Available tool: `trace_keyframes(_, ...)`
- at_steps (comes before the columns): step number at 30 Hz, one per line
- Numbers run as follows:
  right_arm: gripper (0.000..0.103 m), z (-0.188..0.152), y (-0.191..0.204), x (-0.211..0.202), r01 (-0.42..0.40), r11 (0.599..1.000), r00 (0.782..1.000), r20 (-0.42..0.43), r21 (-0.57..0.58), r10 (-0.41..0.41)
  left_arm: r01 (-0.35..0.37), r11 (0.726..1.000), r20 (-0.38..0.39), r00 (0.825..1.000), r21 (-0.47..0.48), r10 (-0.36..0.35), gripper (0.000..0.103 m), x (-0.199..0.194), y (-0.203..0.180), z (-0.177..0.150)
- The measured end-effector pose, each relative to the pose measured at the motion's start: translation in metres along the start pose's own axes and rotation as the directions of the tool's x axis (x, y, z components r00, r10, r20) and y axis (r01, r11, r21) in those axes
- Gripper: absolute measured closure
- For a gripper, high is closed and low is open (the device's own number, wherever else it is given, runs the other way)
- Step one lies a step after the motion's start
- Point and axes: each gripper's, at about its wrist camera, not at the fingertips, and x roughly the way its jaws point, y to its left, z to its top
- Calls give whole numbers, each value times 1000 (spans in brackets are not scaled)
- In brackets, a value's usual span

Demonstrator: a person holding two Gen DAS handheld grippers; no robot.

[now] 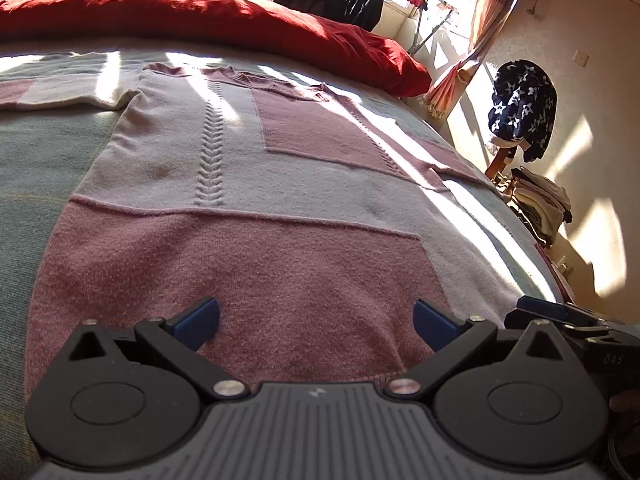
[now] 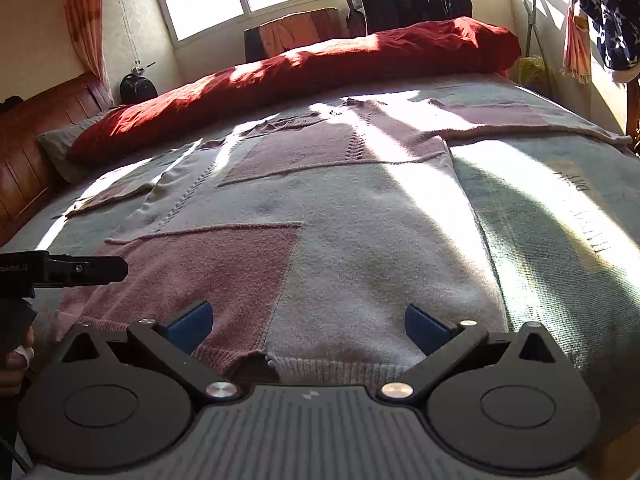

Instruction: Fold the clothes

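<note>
Pink-and-cream patchwork knit sweater (image 1: 248,184) lies flat on grey-green bedspread (image 2: 560,216), sleeves spread, hem near you. No fold made yet. Your left gripper (image 1: 316,320) and right gripper (image 2: 306,322) gape over hem, grasping nothing. All folding remains.

One patchwork sweater (image 2: 320,216) at twelve o'clock, one red duvet (image 2: 304,76) beyond, one star-patterned garment (image 1: 524,110) at two o'clock, two grippers: left (image 1: 316,322), right (image 2: 306,326).

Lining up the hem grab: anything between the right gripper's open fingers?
Only the pink-and-grey knit sweater; its ribbed hem lies between the right gripper fingers, seen from the right wrist.
</note>
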Motion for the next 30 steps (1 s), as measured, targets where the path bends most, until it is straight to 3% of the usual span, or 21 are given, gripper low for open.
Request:
trace_keyframes(4,0,13,-2,5,10,1000,999,36,-28,-9,-48,998,-16,999,36,49,1,2,-9,-3)
trace_keyframes(9,0,5,-24,28,14,996,999,-49,86,-9,-84,996,-55,995,-27,82,1,1,-11,8)
trace_keyframes(13,0,-8,-32,29,-21,995,999,-25,94,23,-139,990,-54,989,19,140,1,6,-21,23)
trace_keyframes(21,0,-7,-39,27,-61,992,998,-24,113,65,-129,989,3,992,68,130,1,19,-42,55)
trace_keyframes(30,0,-8,-33,29,-45,997,998,-33,70,48,-160,984,-106,980,78,168,1,49,-39,34)
